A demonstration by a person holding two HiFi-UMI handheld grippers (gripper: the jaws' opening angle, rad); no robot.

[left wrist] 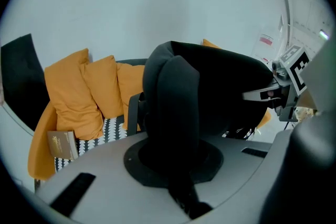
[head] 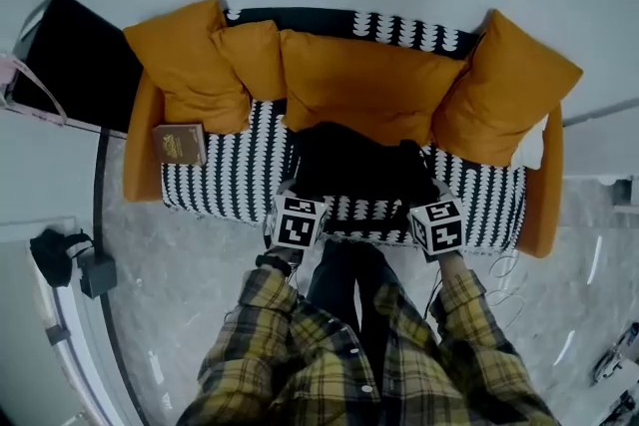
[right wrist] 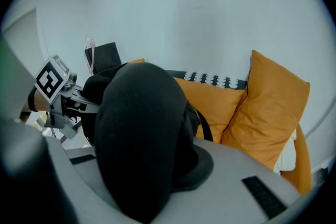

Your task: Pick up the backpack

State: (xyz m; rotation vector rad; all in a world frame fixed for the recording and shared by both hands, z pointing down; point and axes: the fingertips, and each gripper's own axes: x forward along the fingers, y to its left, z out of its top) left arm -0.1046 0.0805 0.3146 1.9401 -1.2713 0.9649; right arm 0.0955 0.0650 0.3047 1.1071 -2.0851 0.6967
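Backpack (head: 357, 165), black: centre of frame, before the orange cushions (head: 369, 85) of the patterned sofa (head: 225, 177). Left claw (head: 291, 195) is clamped on its left edge, right claw (head: 426, 195) on its right edge. Book (head: 180, 144): sofa's left end.

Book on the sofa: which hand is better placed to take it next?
Left, probably: the book lies on the side of the left tool, far from the right tool. Both are shut on the backpack, though.
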